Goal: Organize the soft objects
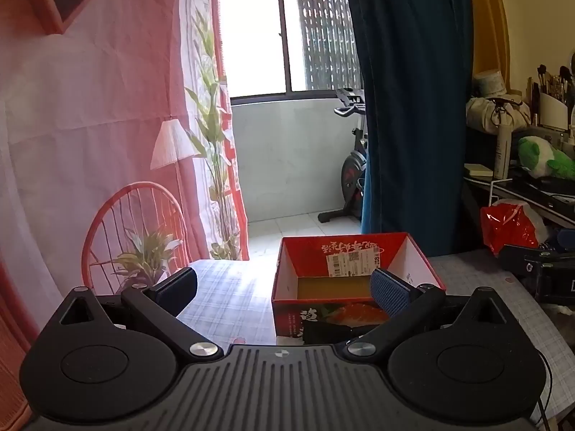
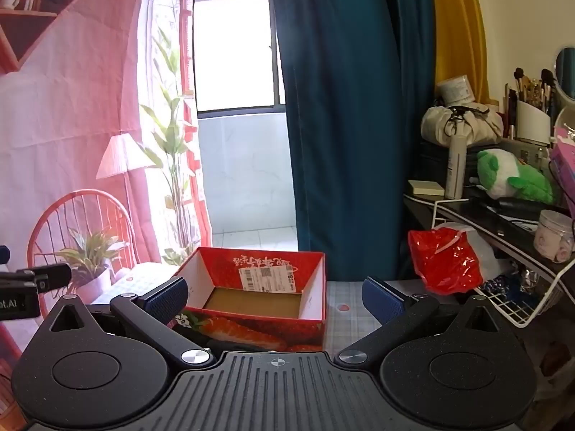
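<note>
Both claws sit closest to us. Our left claw [image 1: 284,289] and right claw [image 2: 275,296] have their jaws spread wide, with nothing between the pads. Just ahead stands a red cardboard box [image 1: 355,276] on the checked tablecloth [image 1: 230,298]. It is open at the top, and we see only its bare brown floor and a white label on the far inner wall. The box sits near the table's far edge, with free cloth to its left and right. A red plastic bag [image 2: 445,262] lies to the right, by a white wire rack [image 2: 532,301]. The soft green and white plush toy [image 2: 510,176] rests on the cluttered shelf at the far right, well apart from both claws and higher than the box.
</note>
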Action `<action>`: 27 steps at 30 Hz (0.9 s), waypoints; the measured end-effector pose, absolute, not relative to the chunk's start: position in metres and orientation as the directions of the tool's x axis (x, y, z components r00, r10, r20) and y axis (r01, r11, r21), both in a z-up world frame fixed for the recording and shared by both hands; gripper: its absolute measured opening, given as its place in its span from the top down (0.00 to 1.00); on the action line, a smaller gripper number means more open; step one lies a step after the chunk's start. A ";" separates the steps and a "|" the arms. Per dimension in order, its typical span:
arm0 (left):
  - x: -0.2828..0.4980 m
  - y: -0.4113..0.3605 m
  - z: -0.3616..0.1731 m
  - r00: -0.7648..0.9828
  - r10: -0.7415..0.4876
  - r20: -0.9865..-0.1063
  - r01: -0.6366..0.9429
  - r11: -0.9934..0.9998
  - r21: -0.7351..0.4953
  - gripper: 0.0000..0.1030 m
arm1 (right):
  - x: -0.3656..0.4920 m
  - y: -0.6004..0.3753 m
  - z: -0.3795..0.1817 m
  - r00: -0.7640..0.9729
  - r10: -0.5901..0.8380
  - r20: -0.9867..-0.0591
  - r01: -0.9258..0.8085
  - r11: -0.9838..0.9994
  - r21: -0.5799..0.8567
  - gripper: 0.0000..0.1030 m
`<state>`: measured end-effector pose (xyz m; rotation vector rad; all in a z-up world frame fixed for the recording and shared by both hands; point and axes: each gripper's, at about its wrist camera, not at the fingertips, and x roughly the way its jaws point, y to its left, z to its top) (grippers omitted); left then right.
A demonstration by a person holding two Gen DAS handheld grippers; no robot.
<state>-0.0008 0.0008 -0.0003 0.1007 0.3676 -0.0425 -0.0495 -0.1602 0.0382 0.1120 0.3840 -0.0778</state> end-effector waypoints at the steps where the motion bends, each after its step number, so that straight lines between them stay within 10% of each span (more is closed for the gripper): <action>1: -0.001 0.002 -0.001 0.930 -0.032 -0.366 0.069 0.994 0.088 0.00 | -0.049 -0.160 0.038 0.924 -0.054 -0.378 0.097 0.991 0.094 0.00; 27: -0.003 -0.002 0.000 0.935 0.010 -0.355 0.041 0.990 0.136 0.00 | -0.049 -0.164 0.037 0.920 -0.053 -0.387 0.100 0.990 0.102 0.00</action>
